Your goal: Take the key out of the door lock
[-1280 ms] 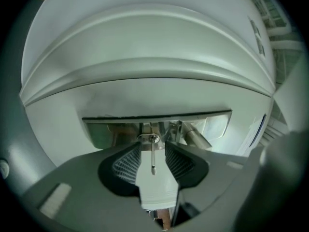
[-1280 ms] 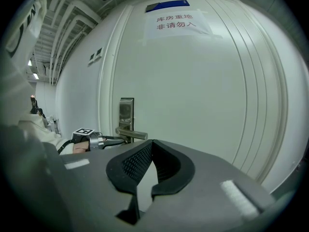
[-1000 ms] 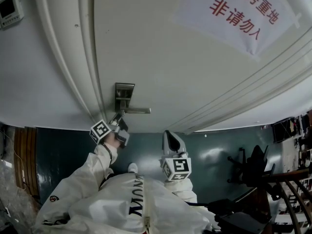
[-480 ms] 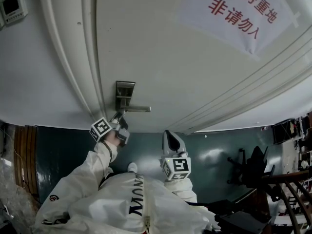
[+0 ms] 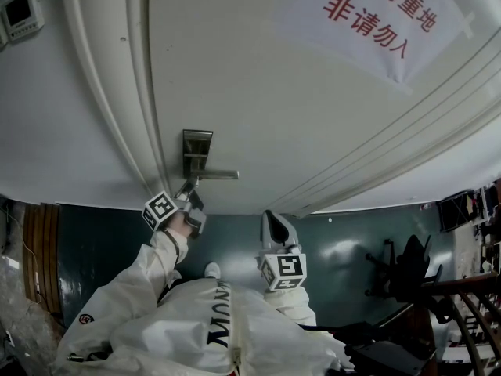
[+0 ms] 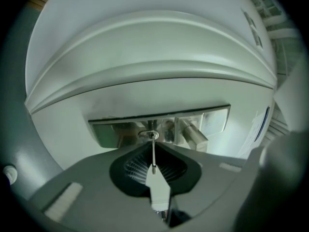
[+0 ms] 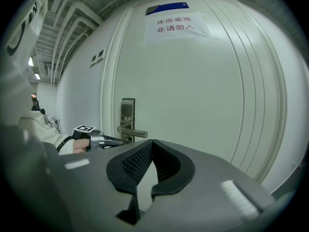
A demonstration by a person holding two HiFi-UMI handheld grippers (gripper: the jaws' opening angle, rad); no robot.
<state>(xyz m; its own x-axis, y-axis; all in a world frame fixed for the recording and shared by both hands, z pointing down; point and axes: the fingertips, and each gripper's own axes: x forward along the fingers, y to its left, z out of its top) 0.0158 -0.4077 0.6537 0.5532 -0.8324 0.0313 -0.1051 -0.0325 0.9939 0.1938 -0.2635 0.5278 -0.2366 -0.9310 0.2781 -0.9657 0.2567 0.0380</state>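
1. Silvery key (image 6: 153, 151) stands edge-on in the lock plate's (image 6: 116, 132) keyhole, pinched by our left claw (image 6: 154, 147), whose jaws have just been closing.
2. Our right claw (image 7: 150, 145), below-right of that plate, is slightly apart and empty.
3. White door (image 5: 258, 92) surrounds the plate, with teal floor (image 5: 352, 241) beneath.
4. Only the left gripper view shows the key itself.

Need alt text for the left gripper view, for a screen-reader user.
The left gripper has just closed its jaws on a thin key, seen edge-on, whose far end sits in a steel lock plate. The door handle juts out just right of the key, on a white panelled door.
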